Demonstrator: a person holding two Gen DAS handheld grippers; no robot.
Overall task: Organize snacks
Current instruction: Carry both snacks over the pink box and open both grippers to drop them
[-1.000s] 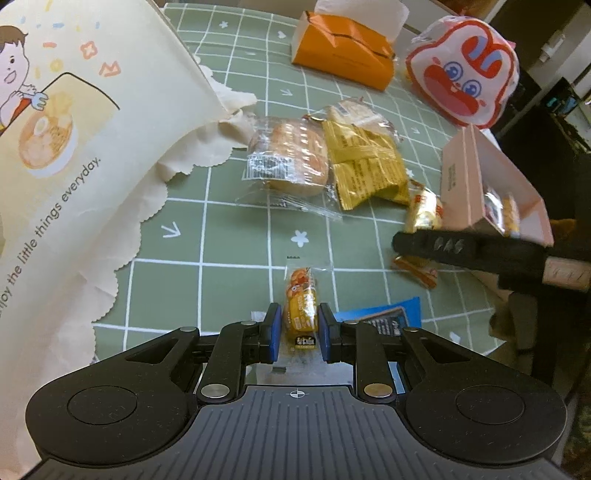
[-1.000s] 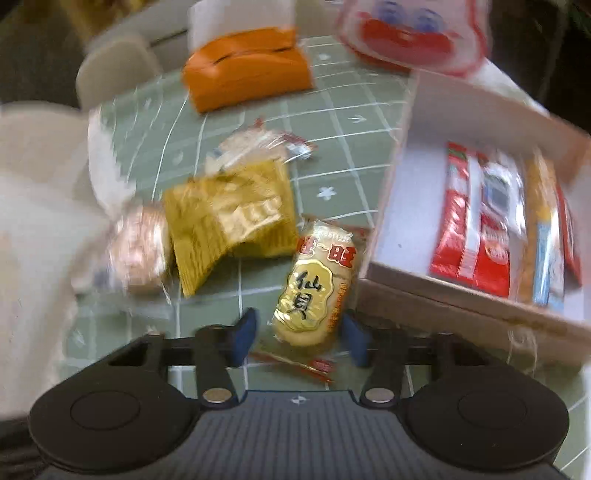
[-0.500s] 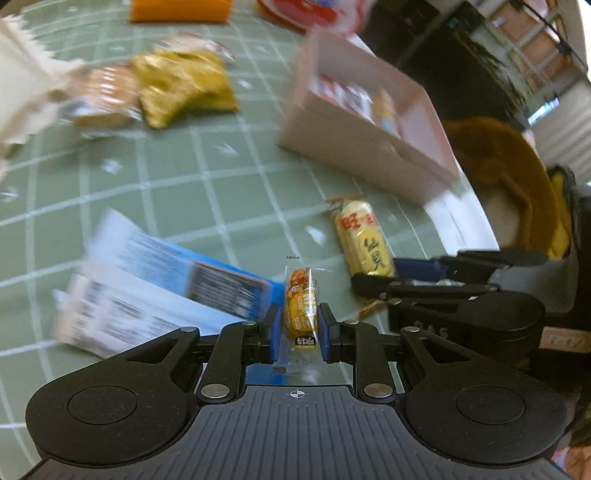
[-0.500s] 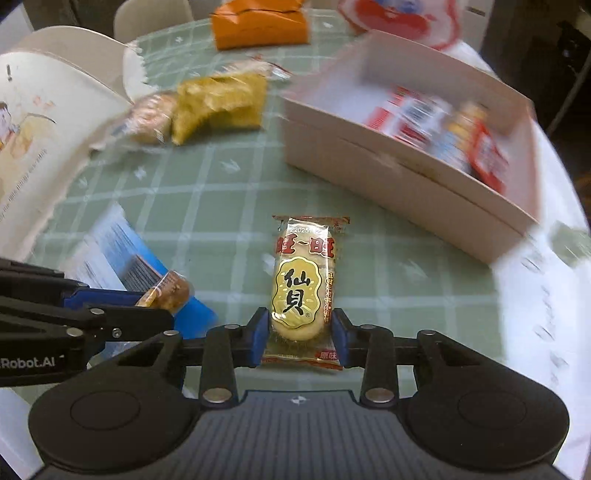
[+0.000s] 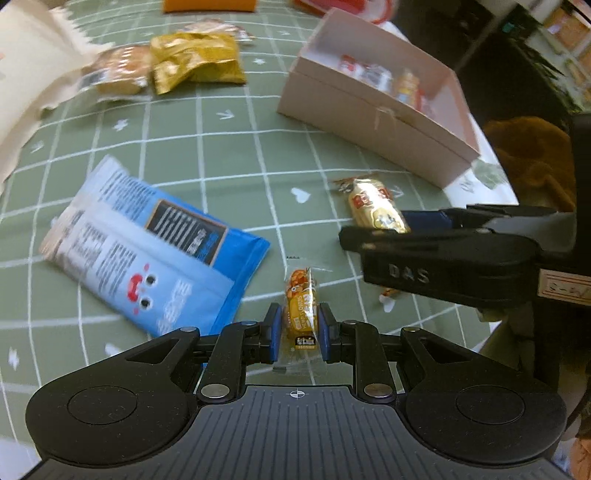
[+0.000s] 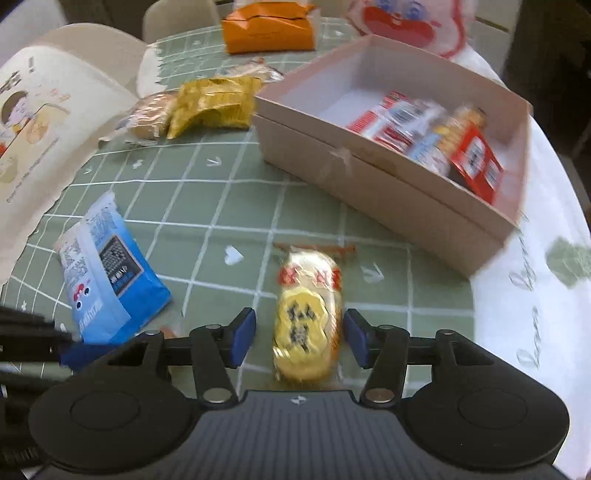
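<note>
A: What takes up most of the right wrist view?
B: The counter under a green grid-patterned cloth (image 6: 207, 192), then one pale pink cardboard box (image 6: 388, 192) at upper right. Several red and orange packets lie inside, too blurred to count.

A: And loose on the cloth?
B: One blue-and-white snack bag (image 6: 107, 280) at left, one crinkled gold foil bag (image 6: 214, 105) at upper centre, with one clear-wrapped bun (image 6: 151, 114) touching its left side. The orange pack (image 6: 267, 29) at the top is cut off by the frame.

A: The right tongs (image 6: 299, 336)?
B: Spread apart, blue pads on either side of one yellow rice-cracker packet (image 6: 308, 317) with gaps showing. The packet is blurred; I cannot tell whether it rests on the cloth.

A: The left tongs (image 5: 300, 328)?
B: Pressed onto one small yellow-orange wrapped candy (image 5: 301, 306), low centre in the left wrist view, held upright above the cloth, its bottom edge partly hidden.
</note>
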